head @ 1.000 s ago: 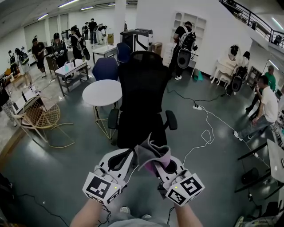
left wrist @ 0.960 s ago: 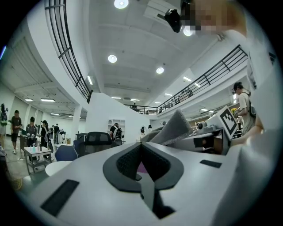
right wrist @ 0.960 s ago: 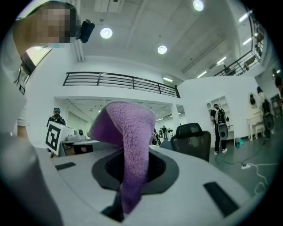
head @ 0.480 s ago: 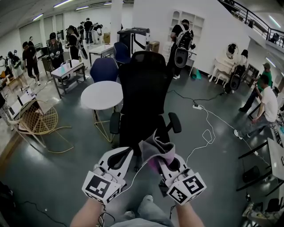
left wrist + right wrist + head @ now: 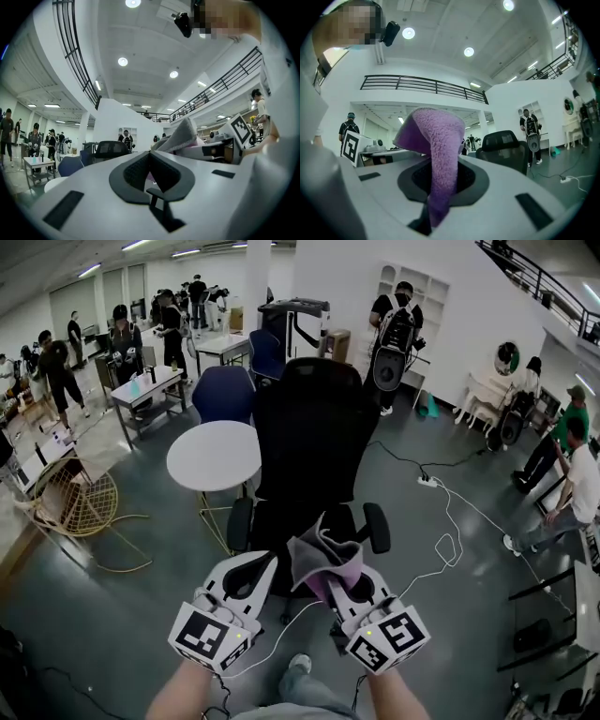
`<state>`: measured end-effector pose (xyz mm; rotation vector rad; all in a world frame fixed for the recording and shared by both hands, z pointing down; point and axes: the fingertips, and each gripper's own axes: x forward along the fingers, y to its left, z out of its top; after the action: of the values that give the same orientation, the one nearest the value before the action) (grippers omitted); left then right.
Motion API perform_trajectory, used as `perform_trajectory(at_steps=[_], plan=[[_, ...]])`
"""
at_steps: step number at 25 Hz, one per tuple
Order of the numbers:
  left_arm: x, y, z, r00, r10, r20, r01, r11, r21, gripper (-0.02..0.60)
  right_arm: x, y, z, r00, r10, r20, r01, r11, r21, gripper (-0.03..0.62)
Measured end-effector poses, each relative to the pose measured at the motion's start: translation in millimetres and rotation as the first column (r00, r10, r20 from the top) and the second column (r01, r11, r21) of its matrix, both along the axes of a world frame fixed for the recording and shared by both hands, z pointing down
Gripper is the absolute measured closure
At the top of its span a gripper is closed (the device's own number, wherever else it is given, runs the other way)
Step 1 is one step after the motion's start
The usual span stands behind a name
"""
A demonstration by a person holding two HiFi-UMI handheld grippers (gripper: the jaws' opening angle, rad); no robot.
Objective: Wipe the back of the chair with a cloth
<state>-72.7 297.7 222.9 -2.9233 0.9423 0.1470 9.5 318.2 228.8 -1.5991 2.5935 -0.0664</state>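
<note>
just ahead of both tongs, the black office chair (image 5: 314, 437) is parked with its back turned toward them, well apart from the cloth. the right gripper (image 5: 349, 594) is clamped on the cloth (image 5: 323, 557), purple on one face and grey on the other. it's stuck up out of the jaws and flopped over toward the left gripper (image 5: 258, 570). the left gripper's jaws are pressed together, as shown plainly in its own view. the only print that can be made out is a black-and-white square marker (image 5: 208, 637) on each gripper's cube. a round white table (image 5: 214, 454) is seen ahead and left of the left gripper. a white cable (image 5: 441, 545) is strewn on the floor off to the right of the right one.
</note>
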Motion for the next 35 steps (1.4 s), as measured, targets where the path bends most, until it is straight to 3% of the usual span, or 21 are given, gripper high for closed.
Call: perform_trajectory(at_steps=[11,18,26,35], plan=[[60,-88,-11,0.999,-0.043,-0.029,0.043,0.999,0.006,0.571,55,-92,-5,0.998,-0.062,-0.003,0.062,0.998,0.009,0.546],[75,-126,-2,0.999,-0.034,-0.010,0.033,0.999,-0.005,0.571,65,-128,6,0.998,-0.063,0.018,0.063,0.998,-0.008,0.545],[78,-185,-1,1.000,0.018,-0.013,-0.019,1.000,-0.007,0.571,64,-187,9,1.000,-0.013,0.017,0.014,1.000,-0.020,0.545],[51,-271,-5,0.995,0.095,0.013,-0.095,0.995,0.004,0.571,44,-271,5,0.996,0.079,0.049,-0.078,0.997,-0.027,0.546]])
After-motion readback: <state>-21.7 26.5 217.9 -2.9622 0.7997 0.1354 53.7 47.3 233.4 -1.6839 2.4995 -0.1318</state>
